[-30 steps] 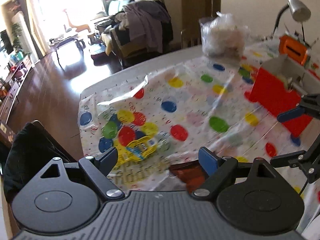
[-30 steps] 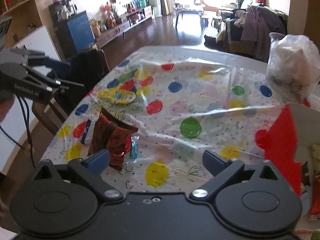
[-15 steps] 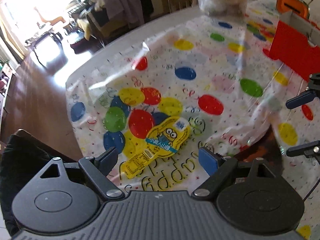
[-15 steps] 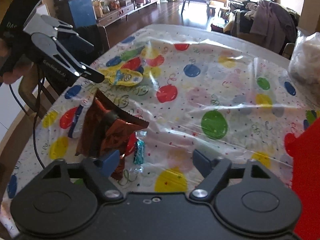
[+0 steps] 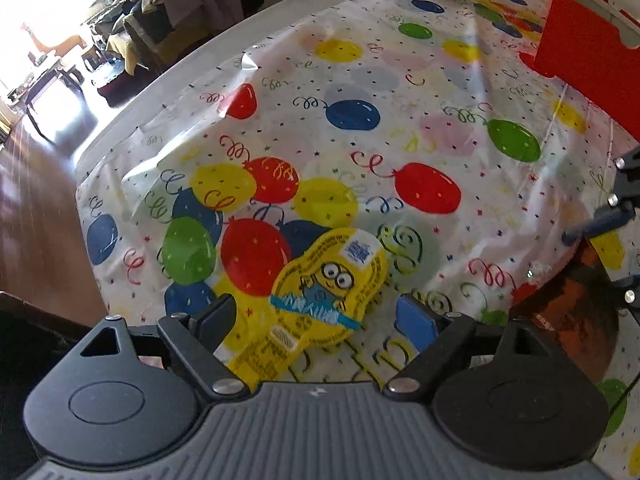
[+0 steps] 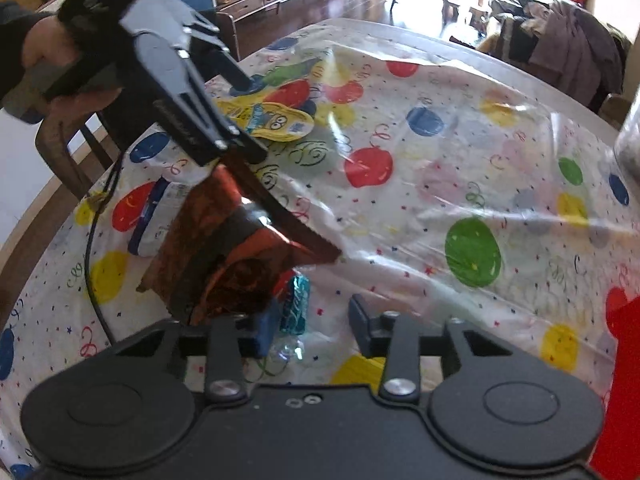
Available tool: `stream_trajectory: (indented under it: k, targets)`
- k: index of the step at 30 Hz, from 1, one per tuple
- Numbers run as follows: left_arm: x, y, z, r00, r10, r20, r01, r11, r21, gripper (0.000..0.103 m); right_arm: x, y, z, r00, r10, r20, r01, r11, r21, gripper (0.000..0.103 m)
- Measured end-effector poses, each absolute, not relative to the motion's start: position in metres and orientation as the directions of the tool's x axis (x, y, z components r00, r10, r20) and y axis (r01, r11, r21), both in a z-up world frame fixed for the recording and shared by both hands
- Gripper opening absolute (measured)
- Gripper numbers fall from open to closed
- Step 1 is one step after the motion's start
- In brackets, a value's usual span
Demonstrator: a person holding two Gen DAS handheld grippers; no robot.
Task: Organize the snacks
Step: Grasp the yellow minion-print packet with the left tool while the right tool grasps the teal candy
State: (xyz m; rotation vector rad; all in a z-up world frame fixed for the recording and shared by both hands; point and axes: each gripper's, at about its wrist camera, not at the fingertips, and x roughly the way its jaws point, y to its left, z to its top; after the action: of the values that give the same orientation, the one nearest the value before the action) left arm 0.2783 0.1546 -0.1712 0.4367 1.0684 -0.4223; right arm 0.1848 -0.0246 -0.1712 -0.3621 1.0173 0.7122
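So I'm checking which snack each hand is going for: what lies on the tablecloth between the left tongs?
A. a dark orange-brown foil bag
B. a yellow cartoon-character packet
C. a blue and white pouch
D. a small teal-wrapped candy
B: in the left wrist view the yellow cartoon-character packet lies flat on the balloon tablecloth between the wide-open left tongs, not yet pinched.

Yellow packet (image 5: 320,300); balloon-print tablecloth (image 5: 420,92); red box (image 5: 592,60)

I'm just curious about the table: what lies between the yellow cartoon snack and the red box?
In the left wrist view, only bare balloon-print tablecloth lies between the yellow cartoon snack and the red box.
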Motion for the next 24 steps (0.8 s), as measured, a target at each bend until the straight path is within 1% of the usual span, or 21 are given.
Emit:
stream_trajectory:
  k: [2, 5, 6, 8, 9, 10, 11, 12, 15, 16, 17, 24]
  targets:
    - [0.282, 0.155, -0.173, 0.415, -0.128, -0.901, 0.530, 0.838, 0.125, 0.088, 0.185, -0.022, -0.171, 0.331, 0.370, -0.868, -0.697, 0.716, 0.039, 0.032]
    - [0.287, 0.157, -0.174, 0.407, -0.137, -0.903, 0.528, 0.842, 0.110, 0.088, 0.188, -0.021, -0.171, 0.329, 0.375, -0.867, -0.698, 0.714, 0.044, 0.026]
    - [0.288, 0.158, -0.174, 0.404, -0.144, -0.903, 0.524, 0.846, 0.100, 0.085, 0.189, -0.021, -0.171, 0.328, 0.377, -0.866, -0.696, 0.716, 0.048, 0.020]
    - [0.291, 0.160, -0.174, 0.401, -0.154, -0.903, 0.511, 0.856, 0.081, 0.082, 0.190, -0.021, -0.171, 0.329, 0.372, -0.868, -0.693, 0.719, 0.046, 0.013]
    - [0.292, 0.160, -0.173, 0.400, -0.160, -0.902, 0.507, 0.859, 0.073, 0.078, 0.190, -0.021, -0.170, 0.329, 0.371, -0.868, -0.694, 0.719, 0.044, 0.011]
    - [0.292, 0.161, -0.173, 0.398, -0.168, -0.902, 0.505, 0.861, 0.062, 0.073, 0.190, -0.021, -0.170, 0.330, 0.369, -0.869, -0.695, 0.717, 0.041, 0.011]
    - [0.293, 0.161, -0.172, 0.394, -0.175, -0.902, 0.503, 0.863, 0.052, 0.070, 0.189, -0.021, -0.170, 0.331, 0.367, -0.869, -0.697, 0.716, 0.037, 0.011]
    - [0.293, 0.161, -0.172, 0.387, -0.186, -0.903, 0.502, 0.864, 0.037, 0.062, 0.187, -0.022, -0.170, 0.332, 0.366, -0.869, -0.699, 0.714, 0.034, 0.011]
    - [0.293, 0.160, -0.171, 0.386, -0.185, -0.904, 0.488, 0.872, 0.030, 0.059, 0.185, -0.023, -0.170, 0.338, 0.361, -0.869, -0.701, 0.713, 0.024, 0.011]
    - [0.293, 0.160, -0.171, 0.389, -0.183, -0.903, 0.480, 0.877, 0.029, 0.054, 0.185, -0.024, -0.170, 0.339, 0.359, -0.870, -0.698, 0.715, 0.023, 0.011]
    - [0.292, 0.160, -0.170, 0.390, -0.181, -0.903, 0.469, 0.883, 0.026, 0.052, 0.185, -0.025, -0.170, 0.342, 0.357, -0.870, -0.694, 0.720, 0.023, 0.011]
    - [0.286, 0.161, -0.169, 0.413, -0.133, -0.901, 0.369, 0.929, 0.032, 0.051, 0.186, -0.040, -0.168, 0.365, 0.348, -0.864, -0.639, 0.768, 0.039, 0.010]
